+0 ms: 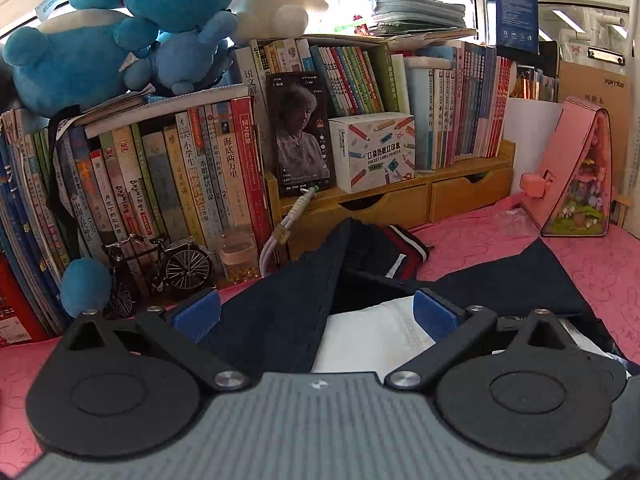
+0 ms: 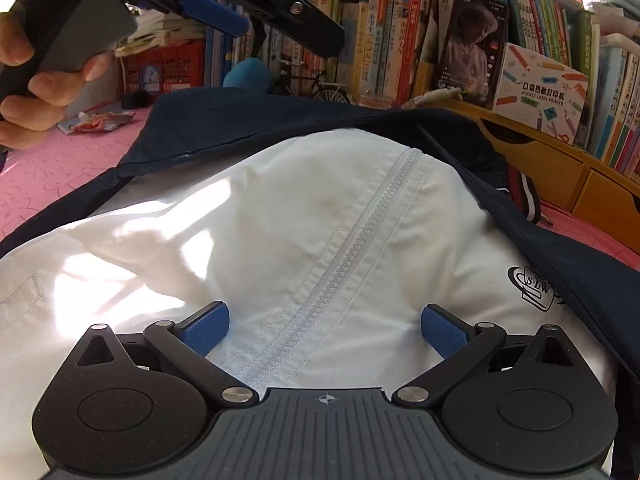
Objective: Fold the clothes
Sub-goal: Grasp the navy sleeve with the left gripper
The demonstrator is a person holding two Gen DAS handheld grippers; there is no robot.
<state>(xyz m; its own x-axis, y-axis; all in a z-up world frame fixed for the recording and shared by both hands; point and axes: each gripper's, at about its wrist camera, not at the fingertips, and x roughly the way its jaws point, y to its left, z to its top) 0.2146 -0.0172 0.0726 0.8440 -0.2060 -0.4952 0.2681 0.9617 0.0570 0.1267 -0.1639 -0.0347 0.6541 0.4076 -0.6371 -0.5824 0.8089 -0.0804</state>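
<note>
A navy and white jacket lies on the pink mat, its white front and zipper facing up. A navy sleeve with a red, white and navy striped cuff is folded across it. My left gripper is open just above a navy fold and a strip of white cloth. My right gripper is open over the white front, with the zipper running between its fingers. In the right wrist view a hand holds the left gripper up at the top left, showing one blue pad.
Rows of books line the back, with a propped phone, a label printer box and a wooden drawer unit. A model bicycle, a jar, blue plush toys and a pink toy house stand nearby.
</note>
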